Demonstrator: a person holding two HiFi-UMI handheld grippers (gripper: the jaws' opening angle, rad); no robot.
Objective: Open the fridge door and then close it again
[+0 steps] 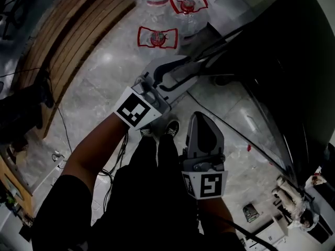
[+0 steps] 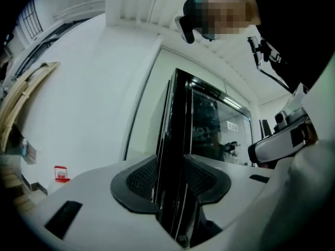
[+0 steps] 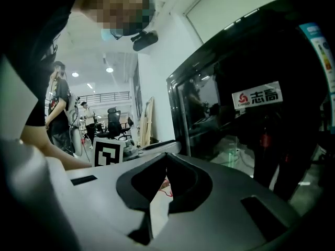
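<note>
Polished grey stone floor (image 1: 104, 72), glossy and veined, running right up to the fridge (image 1: 293, 61). Well to the left of the fridge, a curved slatted wooden bench (image 1: 68, 30). Nearer the fridge, big water bottles (image 1: 157, 37) with red labels, print too small to read. Thin cables (image 1: 62, 123) trailing over the floor away from the fridge. Plain white wall (image 2: 89, 88) beside the fridge.

Tall black cabinet with a glass door (image 2: 214, 122), dark and mirror-like. Shut or ajar: not to be told.

On the fridge's glass, a white sticker (image 3: 256, 95) with a red emblem and the characters 志高. Small lettering under the emblem too fine to read.

Left gripper (image 2: 172, 178) up at the fridge's front corner, jaws spread wide, the door's black edge (image 2: 175, 119) standing between the pads, no plain squeeze on it. Right gripper (image 3: 165, 158) held back from the fridge, tips together, nothing between them.
</note>
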